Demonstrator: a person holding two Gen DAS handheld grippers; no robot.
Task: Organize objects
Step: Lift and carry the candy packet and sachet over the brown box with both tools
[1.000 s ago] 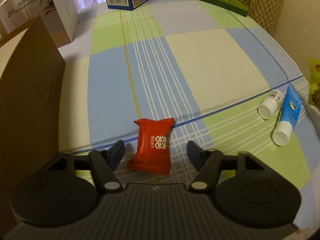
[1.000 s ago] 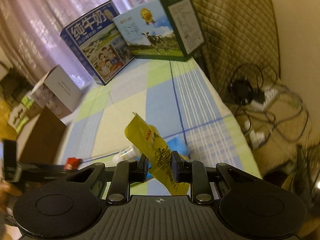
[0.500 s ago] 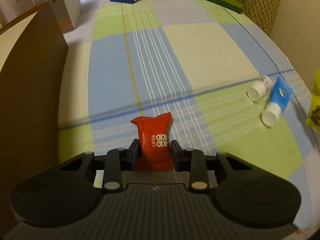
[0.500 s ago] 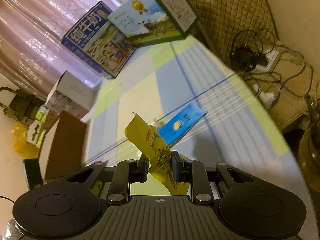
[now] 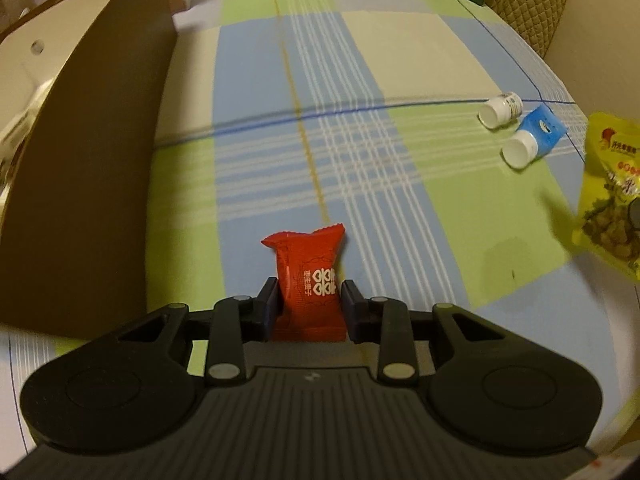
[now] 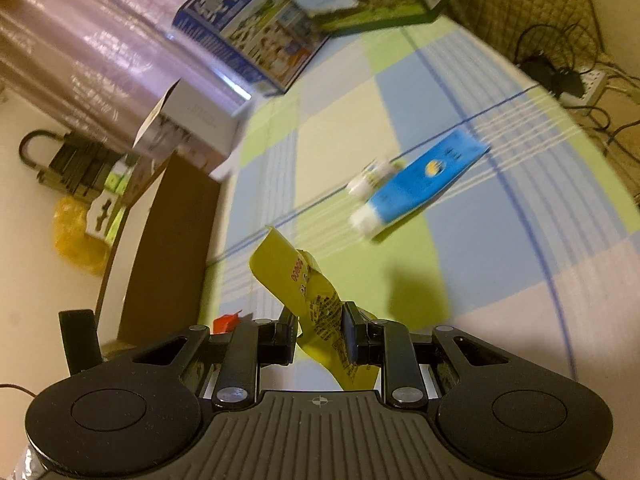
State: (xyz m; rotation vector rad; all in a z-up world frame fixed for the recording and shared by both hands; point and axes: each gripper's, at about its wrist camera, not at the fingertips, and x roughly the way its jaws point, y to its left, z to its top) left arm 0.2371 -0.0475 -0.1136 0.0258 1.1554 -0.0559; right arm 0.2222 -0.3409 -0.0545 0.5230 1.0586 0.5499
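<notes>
The left gripper (image 5: 309,300) pinches a red candy packet (image 5: 308,280) between its fingers, its jaws having just closed on it above the checked tablecloth (image 5: 360,60) beside a brown cardboard box (image 5: 100,160) at left. The right gripper (image 6: 320,332) clamps a yellow snack pouch (image 6: 312,300). Farther off, a blue tube (image 6: 420,180) and a small white bottle (image 6: 370,176) lie side by side on the cloth.

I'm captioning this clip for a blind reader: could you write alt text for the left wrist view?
The left gripper is shut on a red packet above a checked tablecloth. A brown box stands at left; a white bottle, a blue tube and a yellow packet are at right.
</notes>
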